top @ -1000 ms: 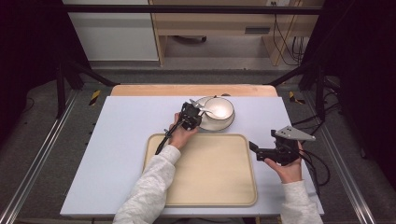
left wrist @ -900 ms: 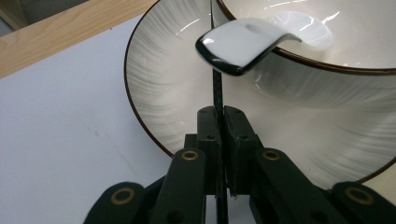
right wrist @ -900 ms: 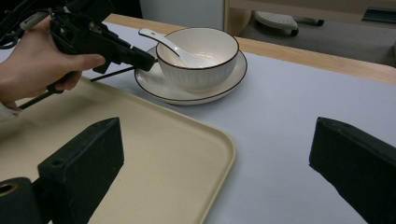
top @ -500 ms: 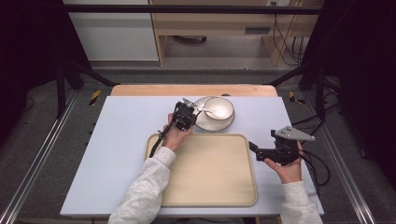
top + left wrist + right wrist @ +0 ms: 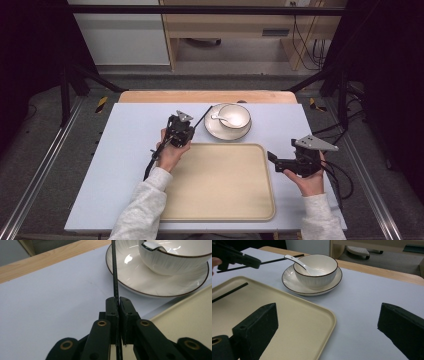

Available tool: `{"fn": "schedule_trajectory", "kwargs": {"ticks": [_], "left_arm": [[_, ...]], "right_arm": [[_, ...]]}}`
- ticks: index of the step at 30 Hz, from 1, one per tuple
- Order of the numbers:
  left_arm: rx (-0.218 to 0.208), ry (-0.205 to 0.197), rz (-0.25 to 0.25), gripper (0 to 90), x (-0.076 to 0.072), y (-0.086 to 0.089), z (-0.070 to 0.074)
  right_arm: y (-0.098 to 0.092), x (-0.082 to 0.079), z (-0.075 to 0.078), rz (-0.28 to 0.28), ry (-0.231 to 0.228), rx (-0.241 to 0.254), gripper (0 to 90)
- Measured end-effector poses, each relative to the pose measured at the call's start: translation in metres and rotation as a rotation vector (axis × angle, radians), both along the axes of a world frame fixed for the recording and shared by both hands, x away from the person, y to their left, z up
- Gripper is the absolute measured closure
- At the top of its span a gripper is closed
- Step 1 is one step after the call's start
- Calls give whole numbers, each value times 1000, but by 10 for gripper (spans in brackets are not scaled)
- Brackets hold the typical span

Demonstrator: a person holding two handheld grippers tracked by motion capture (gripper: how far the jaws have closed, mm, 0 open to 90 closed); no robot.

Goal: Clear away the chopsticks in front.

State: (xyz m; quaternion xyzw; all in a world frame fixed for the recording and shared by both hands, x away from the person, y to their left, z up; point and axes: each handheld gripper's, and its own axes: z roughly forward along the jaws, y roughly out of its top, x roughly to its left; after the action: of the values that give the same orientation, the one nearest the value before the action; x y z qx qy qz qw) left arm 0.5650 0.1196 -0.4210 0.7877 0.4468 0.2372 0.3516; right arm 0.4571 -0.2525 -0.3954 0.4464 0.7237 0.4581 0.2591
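Note:
My left gripper (image 5: 189, 128) (image 5: 118, 302) is shut on a thin black stick (image 5: 202, 115) (image 5: 115, 272) (image 5: 279, 259). It hovers over the table just left of a white plate (image 5: 216, 132) (image 5: 140, 282). The stick's far end points toward the plate's rim. On the plate stands a white bowl (image 5: 236, 120) (image 5: 317, 275) with a white spoon (image 5: 221, 118) (image 5: 295, 261) in it. My right gripper (image 5: 275, 162) (image 5: 327, 315) stands open and holds nothing at the right edge of the beige tray (image 5: 225, 200) (image 5: 294, 322), aimed left across it.
A thin black line (image 5: 150, 165) (image 5: 229, 292) trails from under the left hand past the tray's left rim; stick or cable, I cannot tell. The tray lies on a pale board (image 5: 115, 165) over a wooden tabletop (image 5: 150, 96). Metal rails flank the table.
My left gripper has moved left, away from the bowl and plate, with the black stick still clamped in it. The right gripper has stayed where it was.

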Motion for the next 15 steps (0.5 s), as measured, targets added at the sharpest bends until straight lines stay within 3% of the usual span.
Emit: {"fn": "schedule_trajectory", "kwargs": {"ticks": [6, 11, 15], "left_arm": [[7, -52, 37, 858, -32, 9, 4], [-33, -73, 77, 858, -58, 17, 7], [-35, -84, 98, 858, -78, 21, 3]], "right_arm": [[0, 0, 0, -2, -1, 3, 35], [0, -1, 0, -1, -1, 5, 35], [0, -1, 1, 0, -3, 7, 34]]}}
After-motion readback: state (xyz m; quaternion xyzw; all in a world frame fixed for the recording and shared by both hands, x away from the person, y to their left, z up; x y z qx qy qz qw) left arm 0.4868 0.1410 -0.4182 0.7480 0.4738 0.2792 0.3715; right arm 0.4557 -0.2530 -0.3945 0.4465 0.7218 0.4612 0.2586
